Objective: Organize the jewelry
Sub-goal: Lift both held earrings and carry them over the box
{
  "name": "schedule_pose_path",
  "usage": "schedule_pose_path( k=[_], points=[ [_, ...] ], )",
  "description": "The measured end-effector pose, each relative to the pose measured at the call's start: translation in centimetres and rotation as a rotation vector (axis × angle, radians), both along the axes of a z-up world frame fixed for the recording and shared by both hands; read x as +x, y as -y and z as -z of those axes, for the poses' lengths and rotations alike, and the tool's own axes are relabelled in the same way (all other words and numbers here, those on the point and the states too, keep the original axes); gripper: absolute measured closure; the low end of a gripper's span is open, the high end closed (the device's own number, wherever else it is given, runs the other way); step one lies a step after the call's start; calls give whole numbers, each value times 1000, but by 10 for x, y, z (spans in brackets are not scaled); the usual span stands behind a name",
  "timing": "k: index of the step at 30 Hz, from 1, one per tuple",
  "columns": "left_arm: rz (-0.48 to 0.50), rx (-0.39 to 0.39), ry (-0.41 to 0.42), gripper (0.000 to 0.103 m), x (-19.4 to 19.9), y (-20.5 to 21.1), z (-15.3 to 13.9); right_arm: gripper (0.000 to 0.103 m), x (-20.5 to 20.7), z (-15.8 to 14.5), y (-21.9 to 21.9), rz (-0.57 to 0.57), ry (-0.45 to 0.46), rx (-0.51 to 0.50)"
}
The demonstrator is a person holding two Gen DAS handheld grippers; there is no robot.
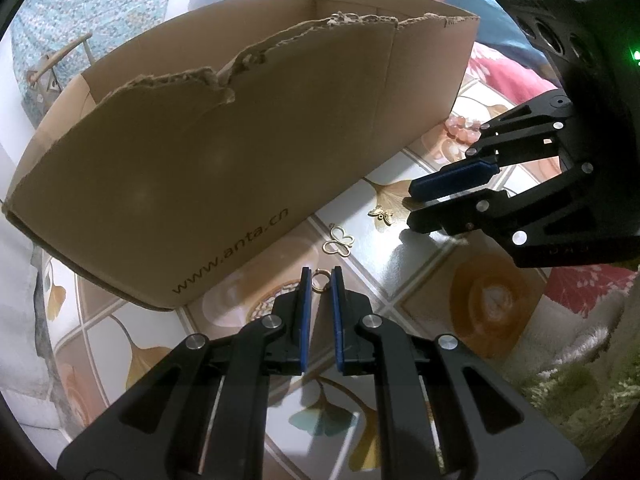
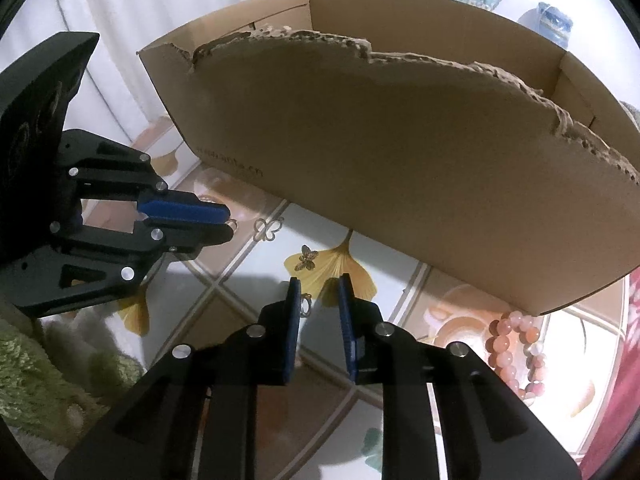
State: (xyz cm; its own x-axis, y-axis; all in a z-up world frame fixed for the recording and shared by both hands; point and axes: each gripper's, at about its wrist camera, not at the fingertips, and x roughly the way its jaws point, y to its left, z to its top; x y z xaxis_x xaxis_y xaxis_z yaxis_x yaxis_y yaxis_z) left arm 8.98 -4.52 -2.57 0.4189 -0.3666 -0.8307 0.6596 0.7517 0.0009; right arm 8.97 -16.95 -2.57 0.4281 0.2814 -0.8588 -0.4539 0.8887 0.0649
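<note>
Clearly these are tiny, nearly weightless pieces, so the concern is losing them, not lifting them. The left gripper is clamped on a small gold ring, held at the very tips of its blue pads at lower centre of the left wrist view. The ring is thin, stiff metal and probably slick, and I judge it could twist or squirt out if squeezed off-centre. The pads best press across its flat faces rather than its edge. The right gripper stands released, its pads parted at lower centre of the right wrist view. A small ringed charm sits against the picture-left pad only, with nothing pinching it, so it may cling there or drop onto the table. That glossy, patterned table lets flat pieces skate away under a fingertip. Two such pieces lie flat just in front of the cardboard box, an outline butterfly charm and a gold butterfly charm. I would take them from their edges, since the thin wire may bend. The pink bead bracelet, at lower right by the box corner, looks heavier, floppy and round-beaded. It is best gripped across one bead or the cord between beads.
</note>
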Motion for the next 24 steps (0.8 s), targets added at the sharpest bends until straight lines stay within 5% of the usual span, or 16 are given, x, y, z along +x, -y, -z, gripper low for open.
schedule_pose_path(
  k=[8,24],
  points=[
    [-7,-3,-24,94,1,-3,-1,84,-14,-6,9,12,-23,67],
    [-30,-13,-23,94,1,-2,1,84,-21,7,-12,-21,14,-5]
  ],
)
